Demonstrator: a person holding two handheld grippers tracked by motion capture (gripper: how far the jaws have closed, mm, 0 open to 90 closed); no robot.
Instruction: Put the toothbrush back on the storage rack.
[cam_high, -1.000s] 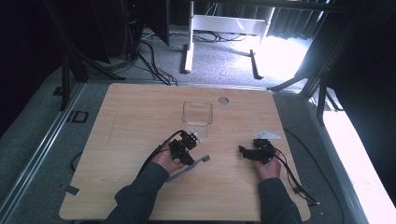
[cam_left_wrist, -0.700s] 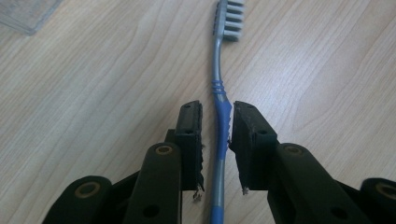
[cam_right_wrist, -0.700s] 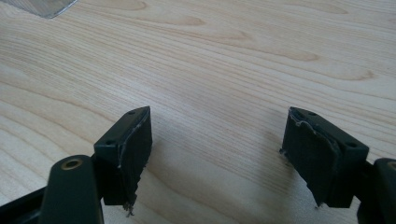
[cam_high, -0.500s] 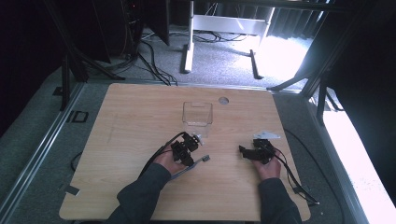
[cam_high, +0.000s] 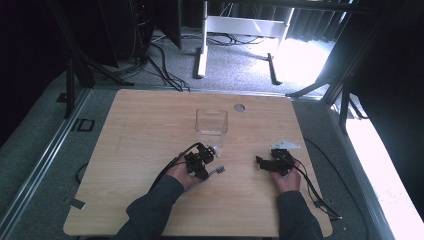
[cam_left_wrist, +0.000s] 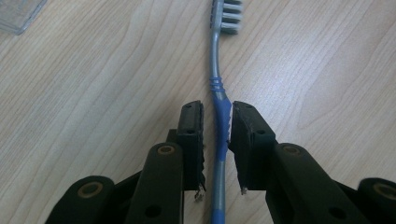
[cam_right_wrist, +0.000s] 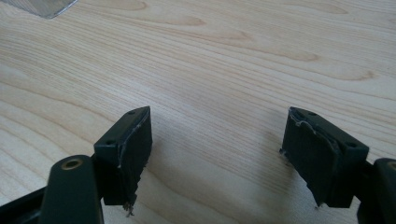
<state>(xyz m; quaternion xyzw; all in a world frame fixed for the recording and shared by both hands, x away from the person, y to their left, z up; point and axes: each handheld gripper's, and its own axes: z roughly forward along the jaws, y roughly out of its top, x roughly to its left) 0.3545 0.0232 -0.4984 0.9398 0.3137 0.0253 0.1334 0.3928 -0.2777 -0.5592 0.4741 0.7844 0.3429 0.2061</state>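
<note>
**Open tabletop, with a box near the centre**

Most of the wooden table lies bare, widest across the left half of the high view. A clear plastic box stands upper centre, just above the left gripper. A toothbrush lies between that gripper's jaws, nearly filling the gap. The right gripper has bare wood between its wide-apart jaws.

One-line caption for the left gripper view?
Left gripper fingers straddle a blue-grey toothbrush lying on the wooden table.
</note>
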